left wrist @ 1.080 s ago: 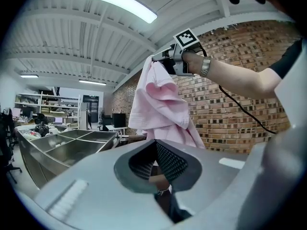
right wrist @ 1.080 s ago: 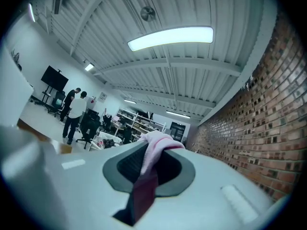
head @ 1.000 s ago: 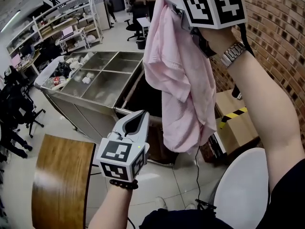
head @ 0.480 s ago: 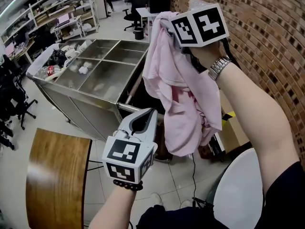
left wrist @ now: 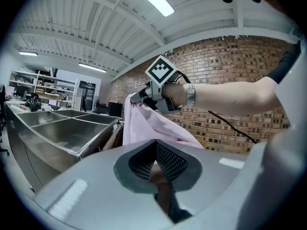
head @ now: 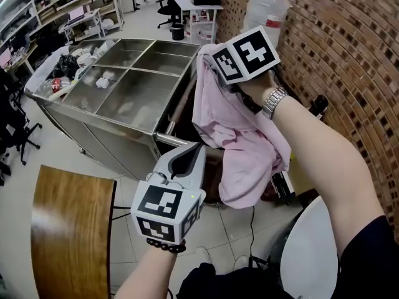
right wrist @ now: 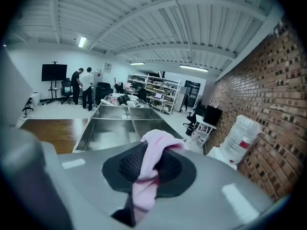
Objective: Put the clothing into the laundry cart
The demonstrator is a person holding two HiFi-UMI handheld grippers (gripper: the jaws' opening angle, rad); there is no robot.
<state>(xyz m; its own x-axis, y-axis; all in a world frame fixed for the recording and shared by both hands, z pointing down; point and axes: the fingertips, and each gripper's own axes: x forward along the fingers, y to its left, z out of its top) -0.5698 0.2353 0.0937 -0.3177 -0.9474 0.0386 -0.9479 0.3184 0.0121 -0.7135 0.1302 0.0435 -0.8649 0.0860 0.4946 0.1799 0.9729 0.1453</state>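
My right gripper (right wrist: 152, 150) is shut on a bunched fold of a pink garment (head: 240, 139), which hangs below it. In the head view the right gripper's marker cube (head: 244, 53) is at the near right corner of a steel cart (head: 118, 114) with several open compartments. The garment drapes over a dark gap between the cart and the brick wall. My left gripper (head: 197, 148) is lower and nearer, its jaws shut with nothing between them, pointing toward the hanging cloth (left wrist: 144, 126). The left gripper view also shows the right gripper (left wrist: 144, 94) holding the garment's top.
A brick wall (head: 349, 55) runs along the right, with a clear plastic bag (head: 268, 8) against it. A wooden tabletop (head: 68, 229) lies at lower left and a white round seat (head: 315, 248) at lower right. Shelves and office chairs stand farther back; two people (right wrist: 82, 87) stand far off.
My right gripper has come down with the pink garment, from high above to just over the cart's corner. The left gripper has sunk a little and stayed shut.
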